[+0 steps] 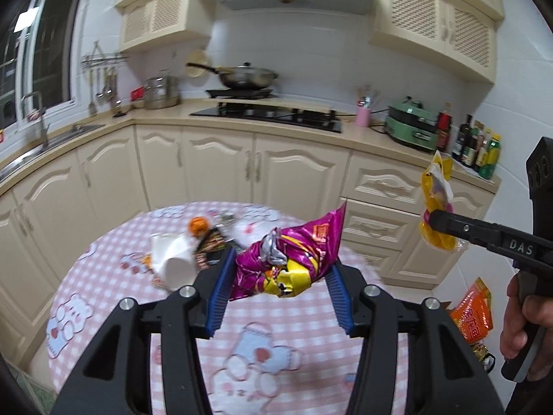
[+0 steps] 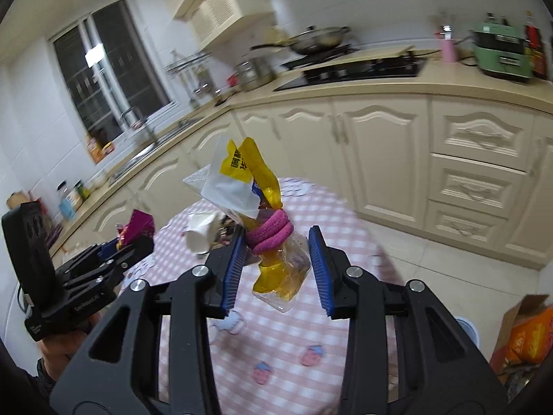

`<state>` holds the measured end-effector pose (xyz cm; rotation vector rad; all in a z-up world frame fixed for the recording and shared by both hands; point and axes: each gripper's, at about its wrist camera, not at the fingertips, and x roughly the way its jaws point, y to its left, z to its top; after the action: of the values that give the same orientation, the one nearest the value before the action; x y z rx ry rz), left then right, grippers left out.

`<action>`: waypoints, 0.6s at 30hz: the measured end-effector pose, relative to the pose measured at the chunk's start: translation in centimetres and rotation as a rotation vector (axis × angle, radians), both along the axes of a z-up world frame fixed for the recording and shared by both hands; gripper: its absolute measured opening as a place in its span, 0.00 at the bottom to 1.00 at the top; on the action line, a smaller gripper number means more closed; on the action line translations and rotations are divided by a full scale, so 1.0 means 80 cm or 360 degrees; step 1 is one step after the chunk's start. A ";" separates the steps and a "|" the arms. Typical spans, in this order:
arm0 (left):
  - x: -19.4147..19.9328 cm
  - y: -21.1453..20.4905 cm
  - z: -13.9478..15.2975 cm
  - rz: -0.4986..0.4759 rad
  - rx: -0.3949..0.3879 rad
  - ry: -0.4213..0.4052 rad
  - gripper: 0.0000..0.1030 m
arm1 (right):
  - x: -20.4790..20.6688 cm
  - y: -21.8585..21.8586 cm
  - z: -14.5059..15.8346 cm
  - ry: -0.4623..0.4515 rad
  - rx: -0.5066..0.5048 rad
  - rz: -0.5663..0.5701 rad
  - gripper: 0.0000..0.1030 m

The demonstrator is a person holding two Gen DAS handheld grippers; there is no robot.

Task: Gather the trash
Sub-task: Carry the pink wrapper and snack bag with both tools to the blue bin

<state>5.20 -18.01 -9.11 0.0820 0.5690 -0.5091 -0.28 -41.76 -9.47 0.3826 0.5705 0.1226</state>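
My left gripper (image 1: 280, 269) is shut on a crumpled magenta and yellow snack bag (image 1: 293, 259) and holds it above the round table with a pink checked cloth (image 1: 293, 314). My right gripper (image 2: 276, 259) is shut on a clear and yellow plastic bag (image 2: 273, 242) tied with a pink band, also held above the table (image 2: 311, 325). That bag (image 1: 436, 204) and the right gripper (image 1: 449, 223) show at the right of the left wrist view. More trash lies at the table's far side: a white paper cup (image 1: 174, 259), a dark wrapper (image 1: 211, 245) and an orange item (image 1: 197, 225).
Cream kitchen cabinets (image 1: 221, 169) and a counter with a stove (image 1: 269, 116), a wok (image 1: 247, 76), a sink (image 1: 52, 138), a green appliance (image 1: 411, 124) and bottles (image 1: 473, 145) ring the table. An orange package (image 1: 471, 314) lies on the floor at the right.
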 end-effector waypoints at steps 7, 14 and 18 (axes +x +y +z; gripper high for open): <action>-0.021 -0.066 0.007 -0.0163 0.0013 -0.0032 0.48 | -0.046 -0.066 -0.003 -0.0012 0.0021 -0.0208 0.35; -0.043 -0.140 0.002 -0.0338 0.0036 -0.0029 0.48 | -0.092 -0.136 -0.025 0.0039 0.0032 -0.0439 0.36; -0.052 -0.183 -0.013 -0.0445 0.0054 0.0015 0.48 | -0.114 -0.177 -0.046 0.0097 0.0045 -0.0563 0.36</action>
<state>1.05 -32.69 -10.14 0.1932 0.5785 -0.7719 -9.37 -55.88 -13.11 0.5100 0.5534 -0.2220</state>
